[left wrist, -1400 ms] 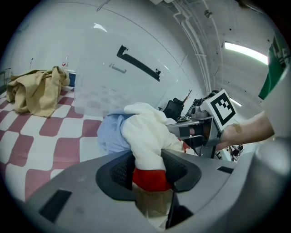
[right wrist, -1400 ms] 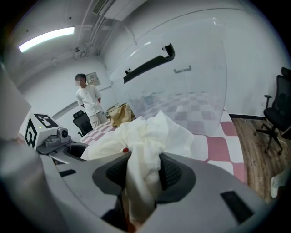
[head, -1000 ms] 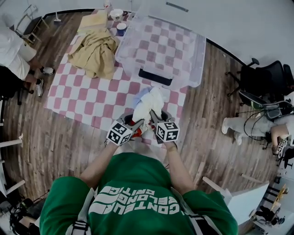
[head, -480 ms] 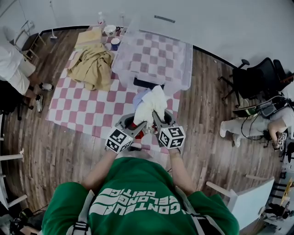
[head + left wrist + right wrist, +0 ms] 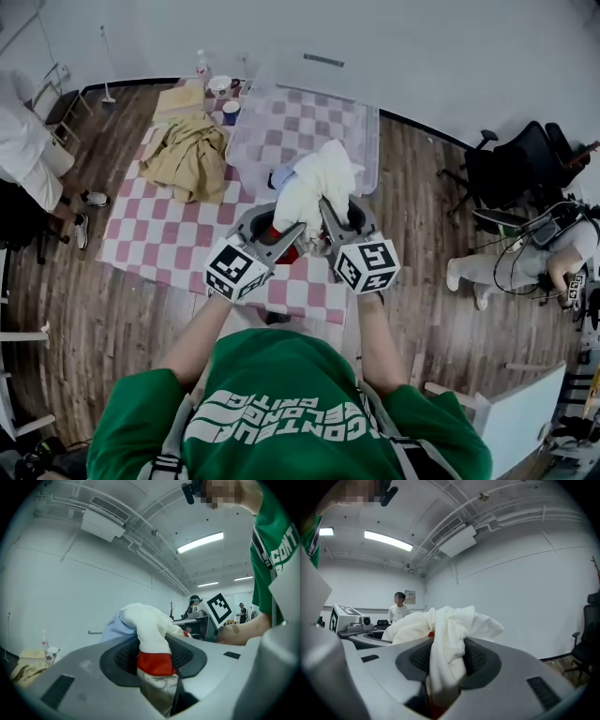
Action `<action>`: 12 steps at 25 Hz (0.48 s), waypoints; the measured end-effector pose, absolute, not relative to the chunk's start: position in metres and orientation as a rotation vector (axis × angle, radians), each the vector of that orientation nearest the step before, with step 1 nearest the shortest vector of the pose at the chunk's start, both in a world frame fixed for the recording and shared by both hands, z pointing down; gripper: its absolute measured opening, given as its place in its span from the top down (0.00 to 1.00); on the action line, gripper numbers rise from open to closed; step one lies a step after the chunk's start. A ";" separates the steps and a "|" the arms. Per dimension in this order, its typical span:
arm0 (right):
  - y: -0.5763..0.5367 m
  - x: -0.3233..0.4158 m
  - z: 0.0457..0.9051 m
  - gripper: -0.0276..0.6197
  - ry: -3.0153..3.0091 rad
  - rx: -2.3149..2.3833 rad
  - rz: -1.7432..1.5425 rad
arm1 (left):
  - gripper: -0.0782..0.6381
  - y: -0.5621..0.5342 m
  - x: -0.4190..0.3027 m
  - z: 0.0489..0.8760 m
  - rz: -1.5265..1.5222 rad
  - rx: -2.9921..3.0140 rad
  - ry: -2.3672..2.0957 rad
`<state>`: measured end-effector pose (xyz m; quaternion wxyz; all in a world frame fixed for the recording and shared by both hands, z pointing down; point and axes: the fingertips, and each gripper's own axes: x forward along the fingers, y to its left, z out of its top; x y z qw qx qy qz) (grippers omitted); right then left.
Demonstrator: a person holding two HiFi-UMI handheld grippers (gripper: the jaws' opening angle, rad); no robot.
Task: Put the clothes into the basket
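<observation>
Bystander: a person in a white top (image 5: pixel 21 141) stands on the wooden floor (image 5: pixel 112 319), far left of the basket.

Tan clothes: a crumpled tan pile (image 5: pixel 192 155) lies on the checked mat (image 5: pixel 159 234), just left of the basket and outside it.

Cups: two cups (image 5: pixel 223 89) stand at the mat's far edge, by the basket's far-left corner.

Left gripper: the left gripper (image 5: pixel 281 230) (image 5: pixel 157 660) is on the near side of the basket. Its jaws are clamped on the white garment, and a red band of the cloth sits between the pads.

White garment: the white garment (image 5: pixel 317 183) (image 5: pixel 150 625) (image 5: pixel 445 634) is bunched between the two grippers and held clear of the floor. In the head view it overlaps the basket's near edge. A pale blue part shows on its left side.

Basket: the clear plastic basket (image 5: pixel 367 141) stands on the mat's far-right part, and the mat's checks show through it. No clothes are visible inside it.

Right gripper: the right gripper (image 5: pixel 330 217) (image 5: pixel 447 663) is beside the left one, also on the near side of the basket. Its jaws are closed on a white fold of the same garment.

Office chair: a dark office chair (image 5: pixel 511 169) stands on the floor, well to the right of the basket.
</observation>
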<state>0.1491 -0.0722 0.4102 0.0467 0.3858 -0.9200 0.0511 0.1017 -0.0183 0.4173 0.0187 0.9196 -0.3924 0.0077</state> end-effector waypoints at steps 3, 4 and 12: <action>-0.081 0.145 0.378 0.74 -2.825 1.200 0.067 | 0.68 -0.028 0.097 0.387 0.009 2.912 -1.251; -0.084 0.143 0.368 0.74 -2.831 1.206 0.038 | 0.68 -0.031 0.095 0.378 -0.004 2.926 -1.261; -0.102 0.131 0.298 0.74 -2.897 1.226 -0.120 | 0.68 -0.051 0.083 0.312 -0.073 3.019 -1.335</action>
